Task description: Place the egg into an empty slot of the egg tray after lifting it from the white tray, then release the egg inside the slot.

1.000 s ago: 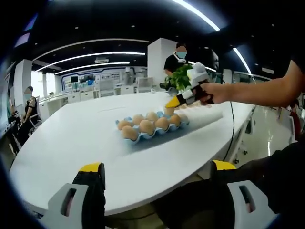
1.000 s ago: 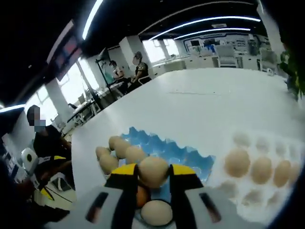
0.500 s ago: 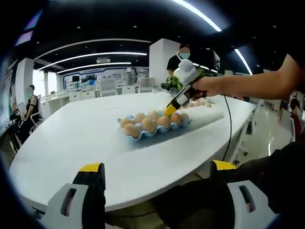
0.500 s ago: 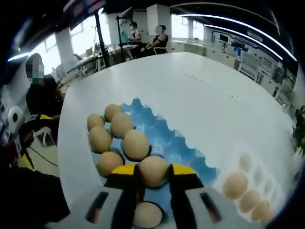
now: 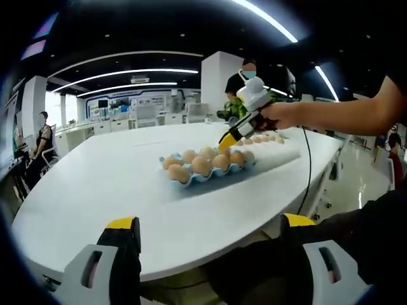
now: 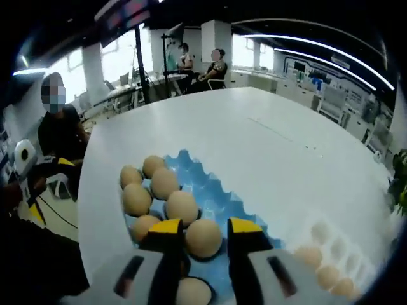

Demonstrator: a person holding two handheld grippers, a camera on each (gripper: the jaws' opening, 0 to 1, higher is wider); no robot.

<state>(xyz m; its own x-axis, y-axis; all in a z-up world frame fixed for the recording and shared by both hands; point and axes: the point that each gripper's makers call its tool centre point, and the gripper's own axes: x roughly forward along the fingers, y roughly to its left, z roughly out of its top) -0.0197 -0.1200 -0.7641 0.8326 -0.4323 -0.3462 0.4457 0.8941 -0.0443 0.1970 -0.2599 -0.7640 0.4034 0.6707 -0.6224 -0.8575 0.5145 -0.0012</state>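
Across the white table, nearest me, my right claw sits with the egg between its slightly parted tips over the blue egg tray; light, brittle, slippery—grip its broad sides gently.

Bright ceiling strips, soft fisheye edges

Our left claw has two grey jaws with slotted holes, black inner faces and yellow tips. Our right claw is built the same: pale grey housings, black inner faces, yellow caps. In the left gripper view its white body trails a black cable. We wear dark clothing.
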